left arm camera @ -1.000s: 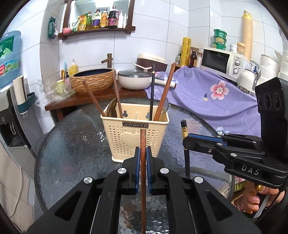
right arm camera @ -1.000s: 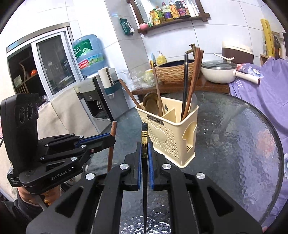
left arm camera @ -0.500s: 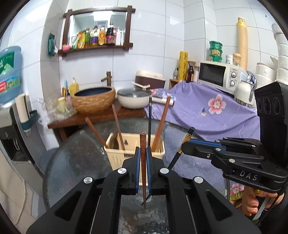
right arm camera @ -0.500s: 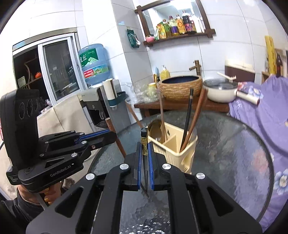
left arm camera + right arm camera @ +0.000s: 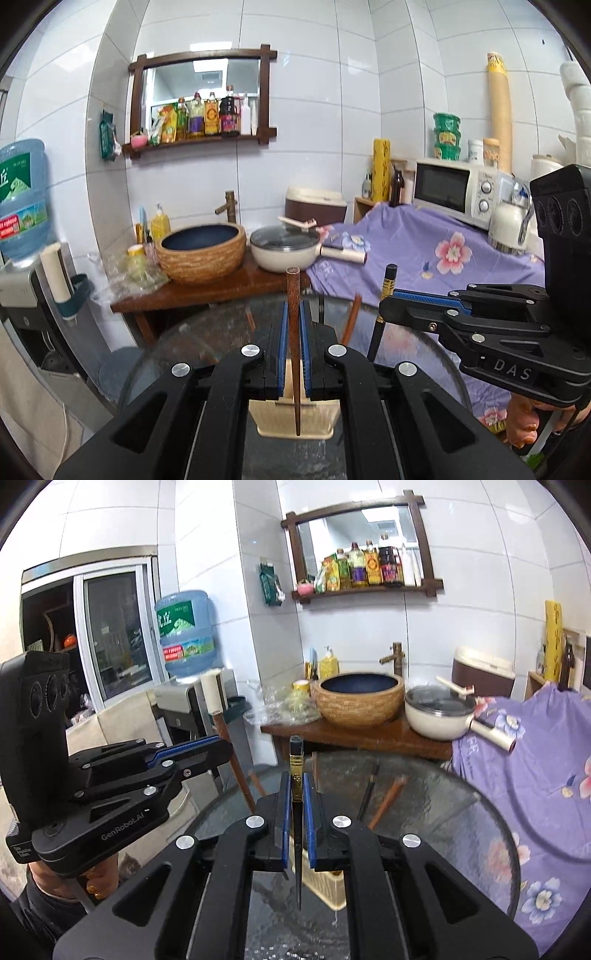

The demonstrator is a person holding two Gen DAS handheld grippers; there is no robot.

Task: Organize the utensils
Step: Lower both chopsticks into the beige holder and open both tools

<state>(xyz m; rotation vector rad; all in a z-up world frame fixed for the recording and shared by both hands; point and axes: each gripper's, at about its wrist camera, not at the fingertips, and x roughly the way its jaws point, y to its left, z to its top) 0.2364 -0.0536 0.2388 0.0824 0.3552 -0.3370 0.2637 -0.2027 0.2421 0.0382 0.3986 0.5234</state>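
My left gripper is shut on a brown wooden chopstick, held upright above the cream utensil holder, which shows only below the jaws. My right gripper is shut on a black chopstick with a gold band, also upright over the holder. Each gripper shows in the other's view: the right one with its black chopstick, the left one with its brown chopstick. Other chopsticks stick up from the holder behind the jaws.
The holder stands on a round glass table. Behind it a wooden stand carries a woven basin and a white pot. A purple flowered cloth and a microwave lie right; a water dispenser stands left.
Both grippers have risen with their chopsticks and tilted up. The holder has dropped from the middle of each view to below the jaws, mostly hidden.
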